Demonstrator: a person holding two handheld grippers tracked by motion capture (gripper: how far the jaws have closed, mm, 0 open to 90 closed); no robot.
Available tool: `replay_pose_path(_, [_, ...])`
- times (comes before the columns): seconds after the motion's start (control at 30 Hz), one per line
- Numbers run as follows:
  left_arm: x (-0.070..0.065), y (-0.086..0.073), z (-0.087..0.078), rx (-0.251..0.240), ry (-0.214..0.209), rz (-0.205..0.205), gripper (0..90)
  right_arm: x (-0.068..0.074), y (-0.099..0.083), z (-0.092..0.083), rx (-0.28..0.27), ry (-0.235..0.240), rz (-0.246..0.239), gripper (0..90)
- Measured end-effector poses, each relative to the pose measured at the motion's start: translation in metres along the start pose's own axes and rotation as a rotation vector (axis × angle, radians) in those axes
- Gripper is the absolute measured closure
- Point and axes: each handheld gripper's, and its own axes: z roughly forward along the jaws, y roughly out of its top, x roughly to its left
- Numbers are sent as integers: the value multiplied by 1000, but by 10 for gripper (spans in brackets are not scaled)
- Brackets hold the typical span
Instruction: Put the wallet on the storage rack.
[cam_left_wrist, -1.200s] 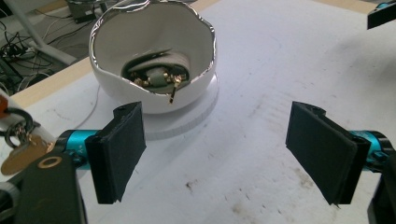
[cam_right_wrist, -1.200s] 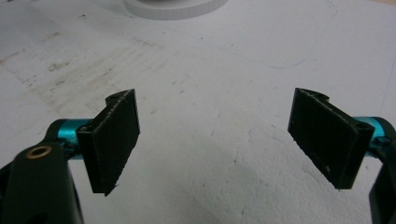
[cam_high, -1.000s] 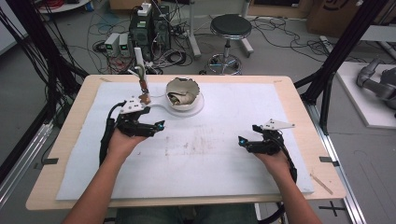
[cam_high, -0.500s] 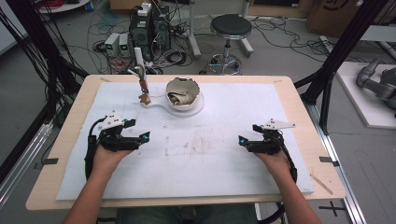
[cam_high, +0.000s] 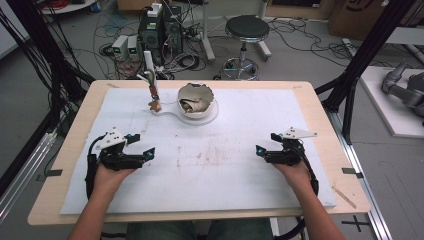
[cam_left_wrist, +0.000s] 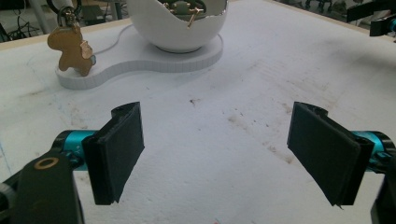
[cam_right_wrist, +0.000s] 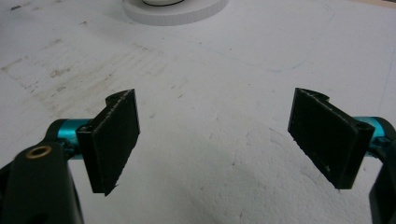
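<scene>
Gingerbread-man charm (cam_high: 155, 105) hangs from a small hook (cam_high: 151, 85) on a white post (cam_high: 148, 61) at the far left of the counter (cam_high: 320, 125), its feet just over the narrow end of a white shaped base (cam_high: 172, 111); in the left gripper view the charm (cam_left_wrist: 72, 51) shows tan-gold with a ring at its head. On the wide end of that base sits a white broken-egg bowl (cam_high: 196, 98) with brownish bits inside, just beside the charm, not touching it. My left gripper (cam_high: 141, 151) is low over the white mat (cam_high: 250, 165), well apart from the charm and nearer me; its jaws have just been opening, and the black fingers (cam_left_wrist: 119, 151) stand wide with nothing between them, only stained mat. My right gripper (cam_high: 260, 150) is at the right of the mat, also low, well apart from bowl and charm; its fingers (cam_right_wrist: 112, 140) stand wide too, holding nothing. Both grippers point inward toward the middle of the mat. Behind the counter: a round stool (cam_high: 247, 27) and boxes with cables on the floor.
</scene>
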Motion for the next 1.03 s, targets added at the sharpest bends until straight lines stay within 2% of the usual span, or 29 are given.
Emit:
replay_pose_path(0.37, [-5, -3, 4, 19, -19, 16, 186, 1, 0, 0, 5, -1, -13, 169])
replay_pose_path(0.57, [-2, -3, 1, 12, -10, 11, 186, 1, 0, 2, 7, -2, -13, 169])
replay_pose_path(1.03, [2, -5, 5, 34, -12, 8, 186, 2, 0, 3, 20, -1, -17, 169])
